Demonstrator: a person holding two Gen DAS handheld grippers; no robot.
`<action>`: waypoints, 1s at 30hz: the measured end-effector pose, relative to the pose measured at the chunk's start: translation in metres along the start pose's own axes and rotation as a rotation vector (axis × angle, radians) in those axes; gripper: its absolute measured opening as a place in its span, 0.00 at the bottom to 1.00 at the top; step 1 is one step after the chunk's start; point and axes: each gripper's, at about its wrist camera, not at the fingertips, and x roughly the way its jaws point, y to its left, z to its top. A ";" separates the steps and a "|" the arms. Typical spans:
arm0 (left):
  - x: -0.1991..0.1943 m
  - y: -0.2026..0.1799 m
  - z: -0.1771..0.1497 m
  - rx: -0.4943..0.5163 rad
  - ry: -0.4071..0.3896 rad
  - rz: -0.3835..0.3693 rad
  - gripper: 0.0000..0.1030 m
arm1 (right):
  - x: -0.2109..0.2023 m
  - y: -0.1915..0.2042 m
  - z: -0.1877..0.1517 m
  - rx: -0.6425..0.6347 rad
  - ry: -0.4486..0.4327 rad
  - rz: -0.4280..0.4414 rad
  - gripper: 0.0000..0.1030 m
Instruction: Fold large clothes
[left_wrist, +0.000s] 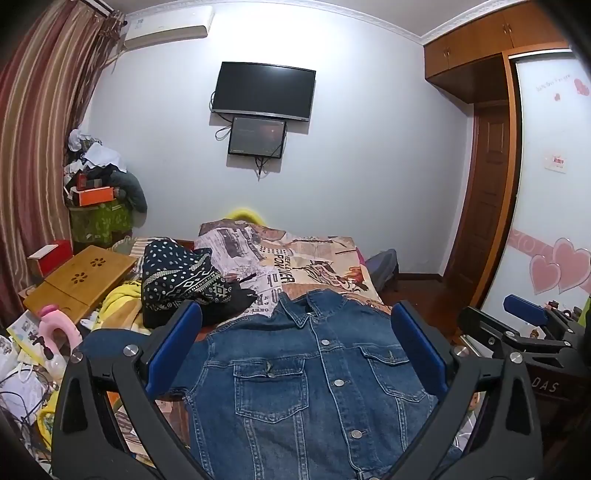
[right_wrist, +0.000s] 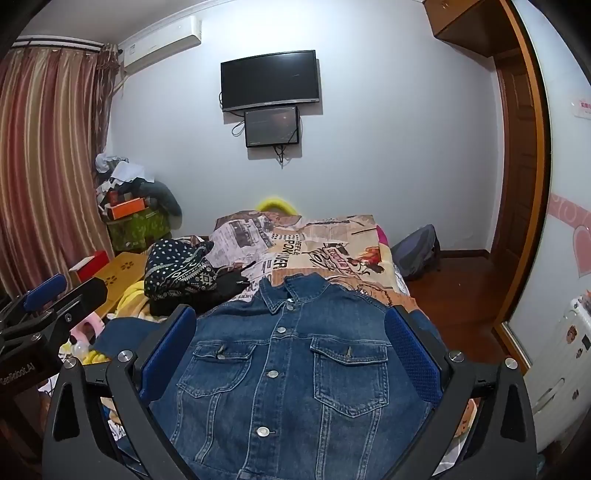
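A blue denim jacket (left_wrist: 314, 387) lies flat and buttoned, front up, on the bed, collar toward the far wall; it also shows in the right wrist view (right_wrist: 288, 376). My left gripper (left_wrist: 295, 325) is open and empty, hovering above the jacket's lower half. My right gripper (right_wrist: 291, 325) is open and empty, hovering above the jacket too. The right gripper shows at the right edge of the left wrist view (left_wrist: 524, 314). The left gripper shows at the left edge of the right wrist view (right_wrist: 48, 291). The jacket's sleeves spread to both sides, partly hidden by the fingers.
The bed has a newspaper-print cover (left_wrist: 295, 258). A dark patterned garment pile (left_wrist: 181, 280) lies left of the jacket's collar. A wooden lap tray (left_wrist: 81, 280), a pink toy (left_wrist: 59, 328) and clutter sit at left. A wardrobe (left_wrist: 546, 184) stands at right.
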 end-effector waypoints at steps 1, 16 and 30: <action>0.000 0.000 0.000 -0.001 0.001 0.001 1.00 | 0.000 0.000 0.000 -0.002 0.001 -0.001 0.98; 0.006 0.010 -0.002 -0.033 0.021 0.009 1.00 | 0.002 0.001 0.002 -0.004 0.008 -0.004 0.98; 0.007 0.006 -0.004 -0.021 0.026 0.001 1.00 | 0.004 0.001 0.003 -0.003 0.013 -0.004 0.98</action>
